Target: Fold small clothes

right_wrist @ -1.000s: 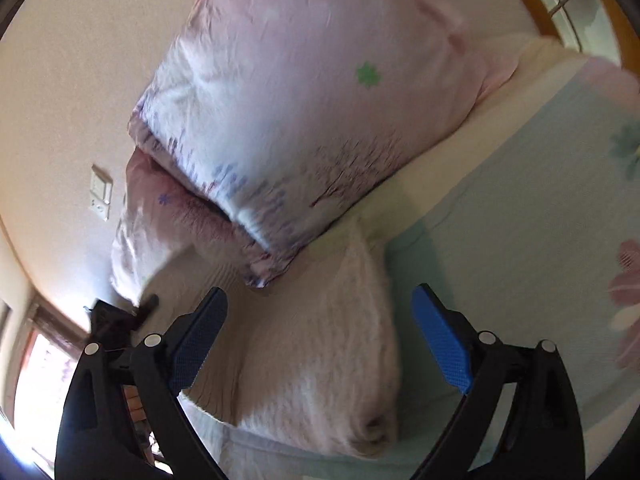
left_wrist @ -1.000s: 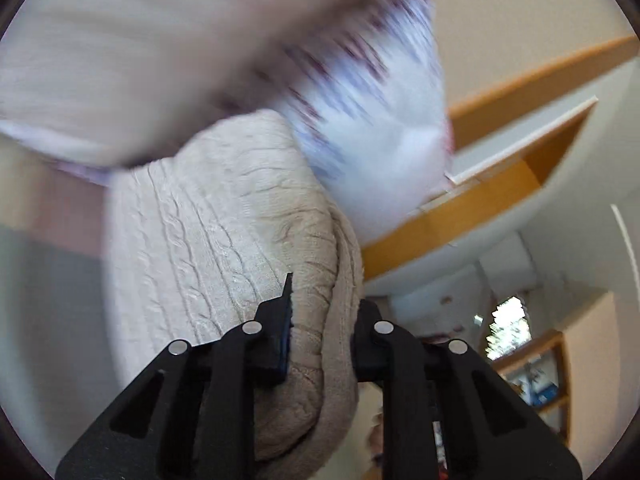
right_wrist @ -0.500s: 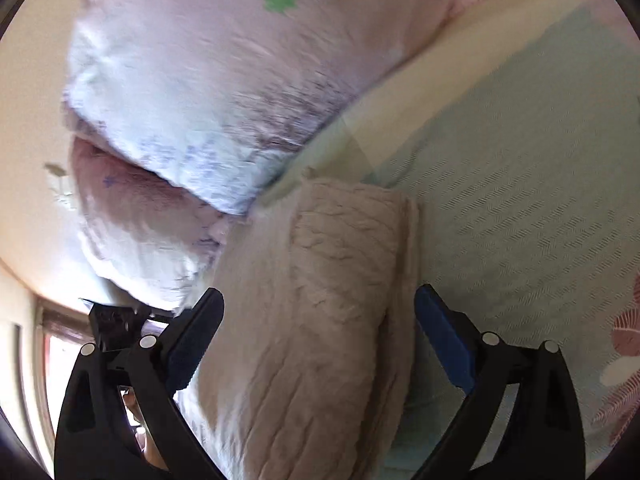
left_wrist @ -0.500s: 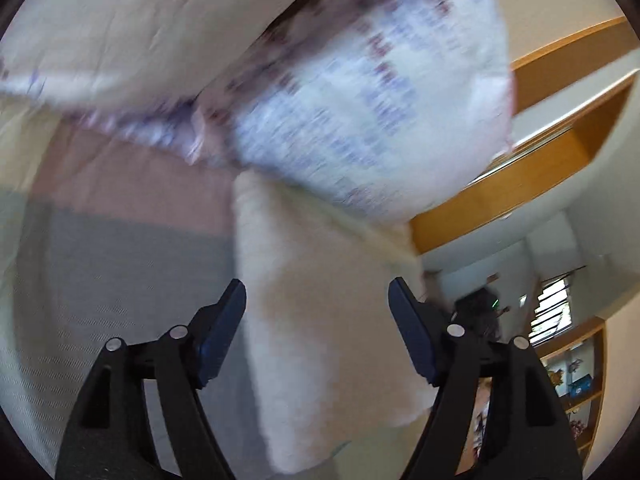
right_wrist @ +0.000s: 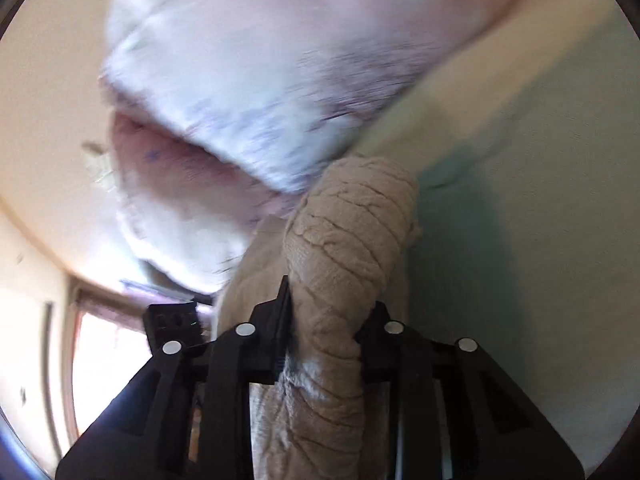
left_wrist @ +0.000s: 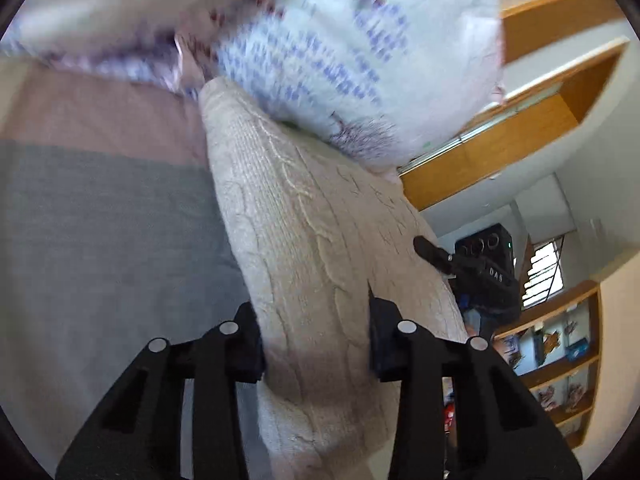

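Both grippers, left gripper (left_wrist: 316,340) and right gripper (right_wrist: 326,320), pinch the folded cream sweater (left_wrist: 320,240) on the bed (left_wrist: 100,240), pillow (left_wrist: 360,60) at twelve o'clock; folding looks nearly finished.

Daylight flared white through the window (right_wrist: 100,364); the pillow (left_wrist: 340,52) smeared with motion blur, and fisheye bending curved both views' edges.

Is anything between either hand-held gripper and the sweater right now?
Nothing visible. The left hand-held gripper and the right hand-held gripper each have the sweater directly between their fingers. The pillow presses against the sweater's far end, beyond both grips.
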The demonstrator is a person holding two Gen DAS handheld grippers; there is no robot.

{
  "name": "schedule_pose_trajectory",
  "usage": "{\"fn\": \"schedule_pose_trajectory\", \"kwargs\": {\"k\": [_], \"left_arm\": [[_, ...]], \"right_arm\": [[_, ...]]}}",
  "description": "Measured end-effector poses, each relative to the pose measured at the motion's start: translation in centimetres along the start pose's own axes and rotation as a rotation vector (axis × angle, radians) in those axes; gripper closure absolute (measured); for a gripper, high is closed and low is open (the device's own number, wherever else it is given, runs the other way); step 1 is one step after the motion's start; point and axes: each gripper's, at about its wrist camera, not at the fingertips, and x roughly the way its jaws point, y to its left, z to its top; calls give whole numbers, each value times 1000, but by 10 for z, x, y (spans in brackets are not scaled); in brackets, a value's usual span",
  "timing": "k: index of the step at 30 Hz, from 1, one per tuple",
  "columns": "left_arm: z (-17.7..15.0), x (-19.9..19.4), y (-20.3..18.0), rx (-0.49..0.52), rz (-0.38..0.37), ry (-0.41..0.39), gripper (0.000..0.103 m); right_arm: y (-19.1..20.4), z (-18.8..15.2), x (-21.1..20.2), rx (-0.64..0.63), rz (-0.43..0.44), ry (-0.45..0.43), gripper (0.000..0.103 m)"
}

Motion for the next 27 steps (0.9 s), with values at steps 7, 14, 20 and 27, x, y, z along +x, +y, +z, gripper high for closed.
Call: {"fn": "schedule_pose_trajectory", "kwargs": {"k": [7,14,20,27], "left_arm": [[-14,-64,30,42,379,-73,49],[-47,-119,24,129,448,-262,32],[-82,-143,18,148,510,-268,24],[-126,-146,7,207,653,-294,2]], "right_arm": [[43,-16,91,-179,-195,134,61],[21,-9,80,-70,-169,17,90],[39,-4,81,-98,-347,-30,81],[107,-83,14,-278,-73,-73,50]]}}
